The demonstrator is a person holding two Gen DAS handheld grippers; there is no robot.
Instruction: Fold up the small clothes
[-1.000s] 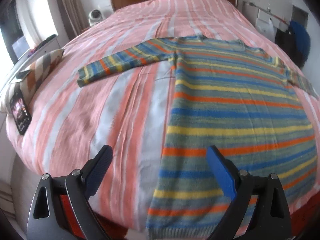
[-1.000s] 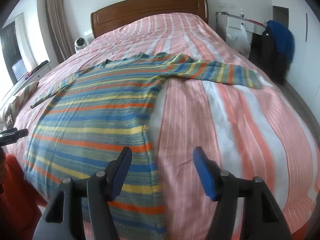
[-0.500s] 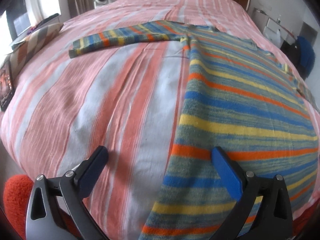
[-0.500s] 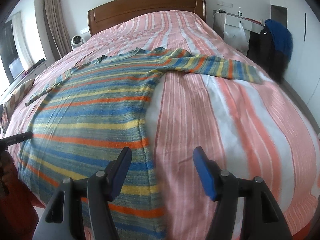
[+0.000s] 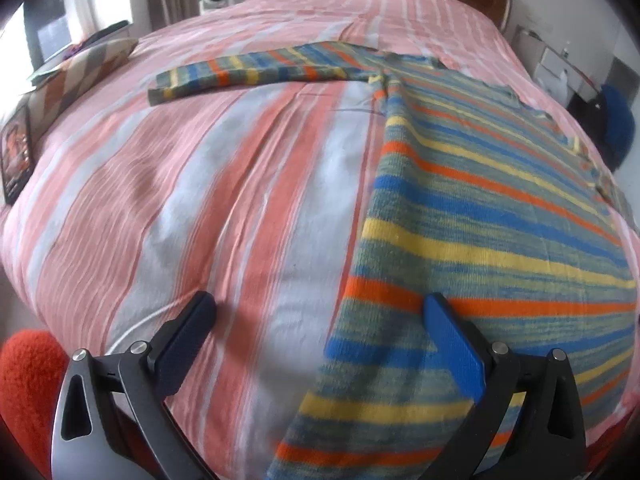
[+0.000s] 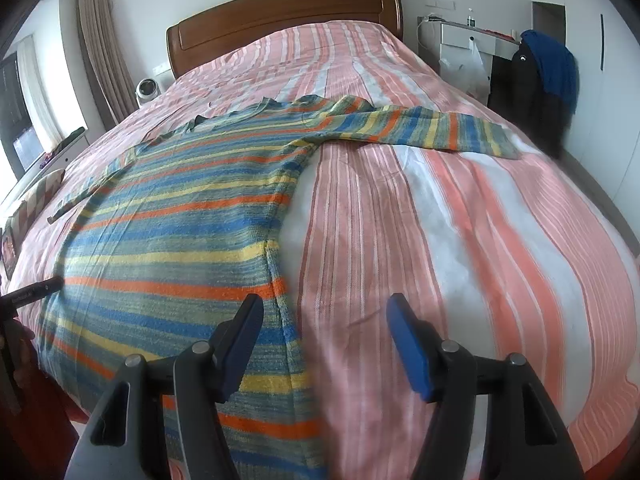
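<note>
A striped sweater [image 5: 480,208] lies flat, sleeves outspread, on the pink-striped bed [image 5: 200,200]. The left gripper [image 5: 320,320] and right gripper [image 6: 324,320], both spread wide, straddle the sweater's side edges near its hem (contact appears absent, though unclear).
</note>
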